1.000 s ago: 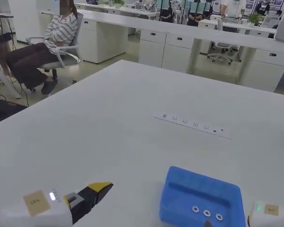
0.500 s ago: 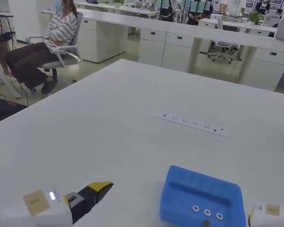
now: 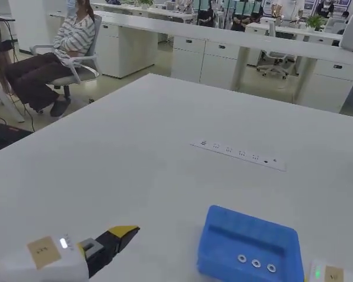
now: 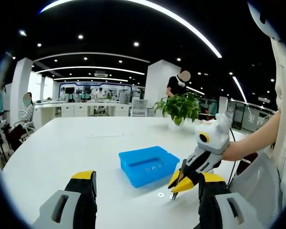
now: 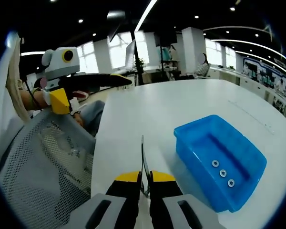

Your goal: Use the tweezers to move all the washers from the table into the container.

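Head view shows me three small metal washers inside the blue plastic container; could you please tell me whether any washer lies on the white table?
Observer: Yes, the left gripper view shows one small silver washer on the white table, outside the blue plastic container.
Operator: Thank you; where are the thin metal tweezers?
Observer: Clamped in the right claw, tips close beside that washer.
Operator: And the left claw?
Observer: Open, holding nothing.
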